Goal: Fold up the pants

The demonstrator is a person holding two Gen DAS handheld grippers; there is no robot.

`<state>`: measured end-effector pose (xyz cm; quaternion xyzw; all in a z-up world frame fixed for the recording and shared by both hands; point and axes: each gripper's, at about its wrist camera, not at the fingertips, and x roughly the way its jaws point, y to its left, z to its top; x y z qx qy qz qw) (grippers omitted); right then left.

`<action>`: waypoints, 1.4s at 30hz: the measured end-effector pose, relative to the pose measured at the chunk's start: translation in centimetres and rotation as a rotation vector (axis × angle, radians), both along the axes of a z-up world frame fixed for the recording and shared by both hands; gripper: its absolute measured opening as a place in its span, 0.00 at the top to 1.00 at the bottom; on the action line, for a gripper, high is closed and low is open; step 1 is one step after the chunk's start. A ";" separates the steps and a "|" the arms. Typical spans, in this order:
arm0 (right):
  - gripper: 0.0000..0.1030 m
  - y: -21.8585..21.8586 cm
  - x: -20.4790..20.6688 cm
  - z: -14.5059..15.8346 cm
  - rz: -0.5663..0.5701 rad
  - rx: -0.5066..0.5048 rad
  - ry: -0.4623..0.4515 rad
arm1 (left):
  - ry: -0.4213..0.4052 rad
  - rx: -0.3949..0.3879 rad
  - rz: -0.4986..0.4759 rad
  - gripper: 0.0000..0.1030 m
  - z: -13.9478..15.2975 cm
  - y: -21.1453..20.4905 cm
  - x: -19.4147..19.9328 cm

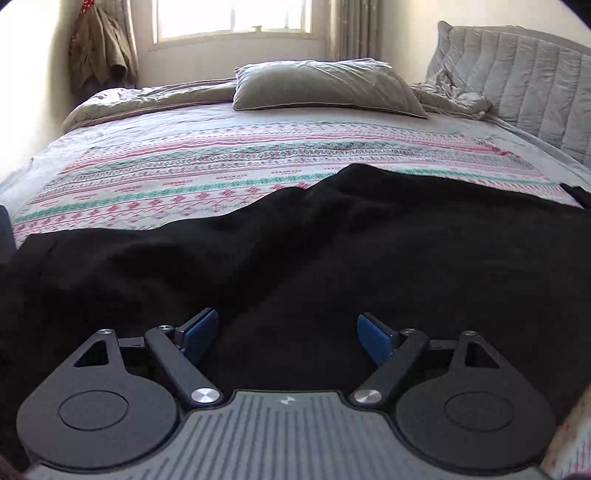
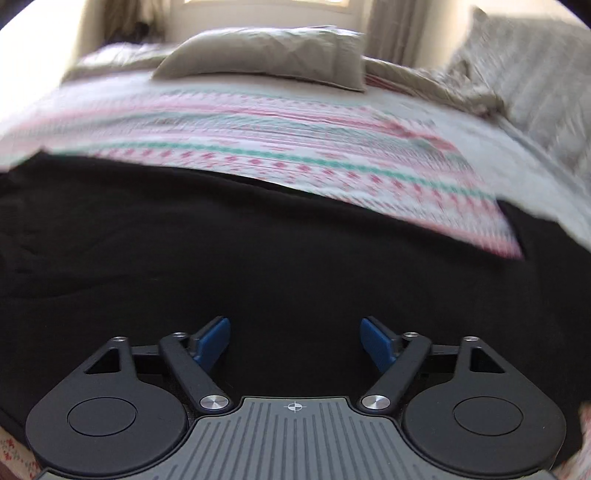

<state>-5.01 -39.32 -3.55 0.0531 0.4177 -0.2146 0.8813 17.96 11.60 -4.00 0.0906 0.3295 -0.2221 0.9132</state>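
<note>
Black pants [image 1: 332,251] lie spread across the near part of the bed, filling the lower half of both views [image 2: 258,258]. Their far edge is uneven, with a raised fold in the left wrist view. My left gripper [image 1: 286,334] hovers over the near part of the dark cloth, its blue pads [image 1: 199,332] wide apart with nothing pinched between them. In the blurred right wrist view my right gripper [image 2: 295,339] also stands open above the pants, blue pads [image 2: 376,341] clear of the fabric.
The bed has a patterned pink and green sheet [image 1: 221,173]. A grey pillow [image 1: 325,88] and a rumpled quilt [image 1: 454,98] lie at the far end, by a padded headboard [image 1: 528,92]. A window [image 1: 232,18] is behind, clothes [image 1: 99,51] hang at far left.
</note>
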 end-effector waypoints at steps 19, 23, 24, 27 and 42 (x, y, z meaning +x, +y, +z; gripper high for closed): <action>0.16 -8.8 -12.7 5.6 -0.482 0.009 -0.135 | 0.075 -0.062 0.122 0.09 4.8 -1.6 -5.4; 0.16 -9.6 -14.4 6.2 -0.546 0.033 -0.168 | 0.098 -0.137 0.090 0.06 5.3 -4.1 -6.4; 0.16 -9.5 -14.8 6.1 -0.558 0.048 -0.171 | 0.104 -0.144 0.077 0.06 5.2 -4.7 -6.5; 0.17 -9.7 -15.6 5.4 -0.581 0.108 -0.200 | 0.120 -0.149 0.043 0.05 4.9 -6.7 -6.2; 0.37 -10.5 -15.5 0.4 -0.661 0.138 -0.227 | 0.185 -0.219 -0.007 0.03 3.9 -10.9 -5.6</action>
